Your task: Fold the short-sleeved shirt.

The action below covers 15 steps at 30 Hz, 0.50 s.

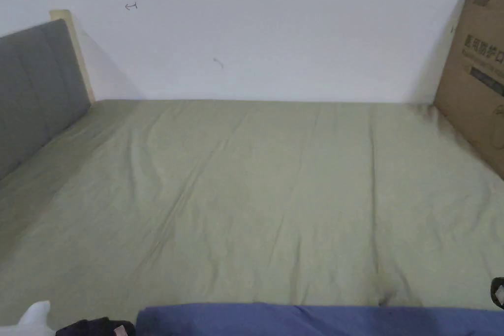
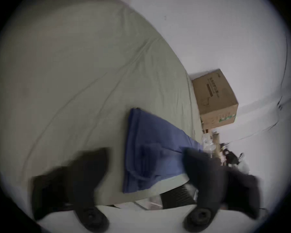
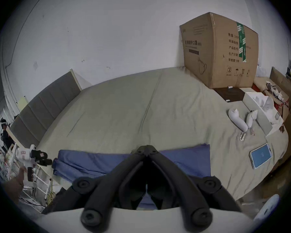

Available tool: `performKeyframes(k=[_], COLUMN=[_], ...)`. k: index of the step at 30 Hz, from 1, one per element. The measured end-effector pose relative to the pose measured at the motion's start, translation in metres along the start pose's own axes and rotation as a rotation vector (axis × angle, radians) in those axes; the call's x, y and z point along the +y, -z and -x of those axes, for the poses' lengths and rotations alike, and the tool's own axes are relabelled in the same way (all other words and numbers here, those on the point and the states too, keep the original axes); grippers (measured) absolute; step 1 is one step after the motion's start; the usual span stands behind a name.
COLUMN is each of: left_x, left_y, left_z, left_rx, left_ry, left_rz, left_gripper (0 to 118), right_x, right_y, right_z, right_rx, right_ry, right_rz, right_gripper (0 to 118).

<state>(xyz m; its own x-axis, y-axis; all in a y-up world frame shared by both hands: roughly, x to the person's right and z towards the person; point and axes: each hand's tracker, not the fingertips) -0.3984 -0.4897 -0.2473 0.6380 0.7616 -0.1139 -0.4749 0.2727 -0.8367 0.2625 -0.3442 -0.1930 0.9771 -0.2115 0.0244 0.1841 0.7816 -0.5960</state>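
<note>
The blue short-sleeved shirt (image 1: 315, 320) lies folded into a long flat band along the near edge of the green bed sheet (image 1: 256, 194). In the left gripper view the shirt (image 2: 151, 135) runs between the two blurred jaws of my left gripper (image 2: 146, 161), which stand wide apart with nothing held. My right gripper (image 3: 147, 148) hovers over the middle of the shirt (image 3: 183, 157), tips together, with no cloth visibly pinched. In the right gripper view my left gripper (image 3: 40, 157) sits just off the shirt's left end. A black part of each gripper shows at the head view's bottom left (image 1: 98, 326) and right edge (image 1: 498, 292).
A large cardboard box (image 1: 477, 66) stands at the bed's far right corner. A grey padded headboard (image 1: 34, 91) lines the left side. A phone (image 3: 260, 155), white objects (image 3: 238, 121) and a white box (image 3: 255, 102) lie on the bed to the right.
</note>
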Motion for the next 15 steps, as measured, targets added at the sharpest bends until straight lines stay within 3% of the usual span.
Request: performKeyframes(k=[5, 7, 12, 15], left_x=[-0.022, -0.011, -0.008, 0.004], left_y=[0.043, 0.052, 0.095, 0.107], left_z=[0.035, 0.022, -0.004, 0.013], left_rx=[-0.307, -0.416, -0.429, -0.442], left_ry=[-0.213, -0.26, -0.085, -0.112], left_rz=[-0.049, -0.007, 0.212, 0.198], left_gripper=[118, 118, 118, 112], right_x=[0.005, 0.005, 0.008, 0.006], right_y=[0.004, 0.008, 0.009, 0.008], right_z=[0.007, 0.012, 0.025, 0.031], right_rx=[0.004, 0.006, 0.008, 0.016], right_ry=[0.024, 0.017, -0.006, -0.029], right_rz=[0.02, 0.04, 0.056, 0.064], right_gripper=[0, 0, 0, 0])
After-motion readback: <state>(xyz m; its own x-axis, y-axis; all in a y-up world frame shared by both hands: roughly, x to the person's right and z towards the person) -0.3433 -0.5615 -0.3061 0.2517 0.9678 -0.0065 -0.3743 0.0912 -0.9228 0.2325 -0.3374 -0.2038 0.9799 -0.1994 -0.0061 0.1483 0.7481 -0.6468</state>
